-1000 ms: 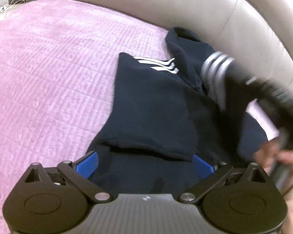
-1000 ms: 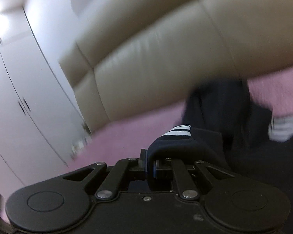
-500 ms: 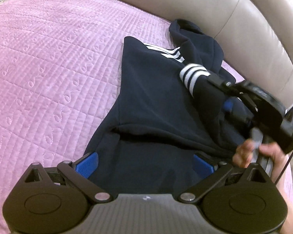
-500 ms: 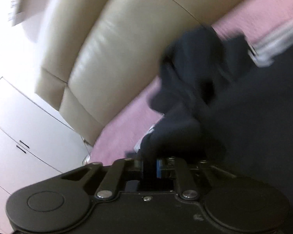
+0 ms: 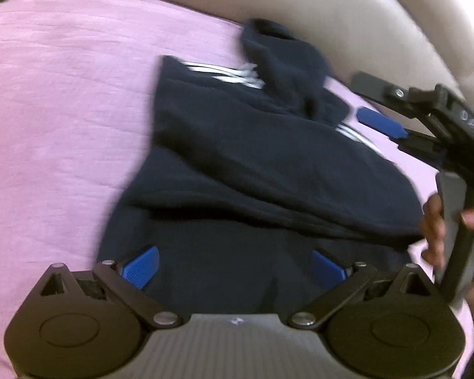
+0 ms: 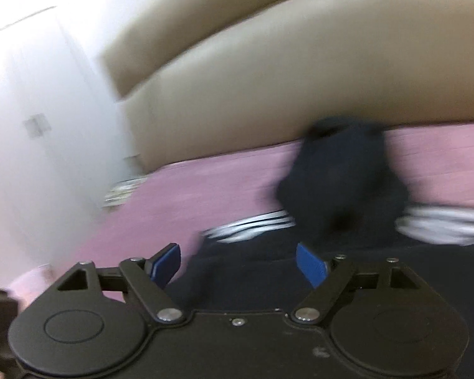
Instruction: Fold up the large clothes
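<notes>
Pink quilted bedspread (image 5: 63, 101) carries a navy white-striped hooded sweatshirt (image 5: 252, 164) near its headboard edge. Left gripper (image 5: 233, 265) hangs spread over its hem. Right gripper (image 6: 238, 262), jaws just opened, seemingly holds nothing, though blurred.

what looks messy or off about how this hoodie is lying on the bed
The navy hoodie is not flat on the pink bedspread. Its hood sits bunched against the beige headboard, and a striped sleeve lies loosely across the body. The right gripper has just opened, with nothing between its jaws.
</notes>
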Motion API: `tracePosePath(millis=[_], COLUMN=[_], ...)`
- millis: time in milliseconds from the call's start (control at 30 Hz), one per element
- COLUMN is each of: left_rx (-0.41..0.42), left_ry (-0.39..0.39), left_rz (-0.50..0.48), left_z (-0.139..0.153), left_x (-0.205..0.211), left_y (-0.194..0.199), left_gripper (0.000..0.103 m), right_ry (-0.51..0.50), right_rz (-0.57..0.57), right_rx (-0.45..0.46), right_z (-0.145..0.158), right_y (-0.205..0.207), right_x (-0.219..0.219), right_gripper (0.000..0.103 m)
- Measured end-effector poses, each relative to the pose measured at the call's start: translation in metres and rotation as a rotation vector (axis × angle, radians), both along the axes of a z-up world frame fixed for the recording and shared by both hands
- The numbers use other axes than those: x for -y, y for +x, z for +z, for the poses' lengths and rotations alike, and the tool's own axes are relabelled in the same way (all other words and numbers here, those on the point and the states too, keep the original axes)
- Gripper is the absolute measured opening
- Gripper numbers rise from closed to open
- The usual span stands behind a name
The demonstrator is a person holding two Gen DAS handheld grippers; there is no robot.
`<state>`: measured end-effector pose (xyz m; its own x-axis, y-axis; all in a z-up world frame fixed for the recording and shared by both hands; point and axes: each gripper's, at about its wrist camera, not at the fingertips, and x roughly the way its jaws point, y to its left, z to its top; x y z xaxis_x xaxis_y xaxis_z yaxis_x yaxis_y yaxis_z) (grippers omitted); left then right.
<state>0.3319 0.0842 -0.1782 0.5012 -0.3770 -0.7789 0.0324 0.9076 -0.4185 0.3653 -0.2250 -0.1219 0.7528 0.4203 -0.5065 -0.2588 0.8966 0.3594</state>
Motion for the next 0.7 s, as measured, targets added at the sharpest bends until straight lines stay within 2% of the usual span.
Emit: tracePosePath(millis=[67, 133, 200, 300, 400, 467, 500, 533, 600, 700], left_rx=[0.012, 0.040, 0.079, 0.090, 0.087, 0.074, 0.065, 0.043, -0.036, 0.026], left_ry=[-0.041, -0.056, -0.061, -0.073, -0.049, 0.026, 0.098, 0.164, 0.233, 0.312], left_rz=[-0.070, -0.152, -0.201, -0.250, -0.293, -0.337, -0.353, -0.378, -0.397, -0.419], left_z=[0.009, 0.018, 0.024, 0.029, 0.023, 0.012, 0.004, -0.006, -0.029, -0.038], left_x=[0.024, 0.059, 0.097, 0.160, 0.224, 0.261, 0.280, 0.297, 0.316, 0.332], left_y=[0.005, 0.014, 0.027, 0.056, 0.085, 0.099, 0.104, 0.108, 0.112, 0.097], left_gripper=[0.103, 0.103, 0.103, 0.103, 0.103, 0.103, 0.103, 0.102, 0.098, 0.103], right_ry=[-0.062, -0.118, -0.170, -0.166, -0.215, -0.304, -0.313, -0.294, -0.254, -0.260], right_rz=[-0.109, -0.201, -0.285, -0.255, -0.189, -0.152, -0.146, -0.149, -0.180, -0.249], right_rx=[-0.066, -0.161, -0.237, -0.317, -0.294, -0.267, -0.264, -0.265, -0.270, -0.256], right_z=[0.001, -0.012, -0.030, -0.058, -0.073, -0.082, -0.086, -0.087, -0.087, -0.085], right_y=[0.008, 0.004, 0.003, -0.010, -0.008, 0.000, 0.005, 0.007, 0.009, 0.008], right_x=[0.054, 0.104, 0.136, 0.162, 0.165, 0.162, 0.165, 0.172, 0.185, 0.190], right_gripper=[0.097, 0.097, 0.097, 0.097, 0.097, 0.102, 0.103, 0.103, 0.103, 0.103])
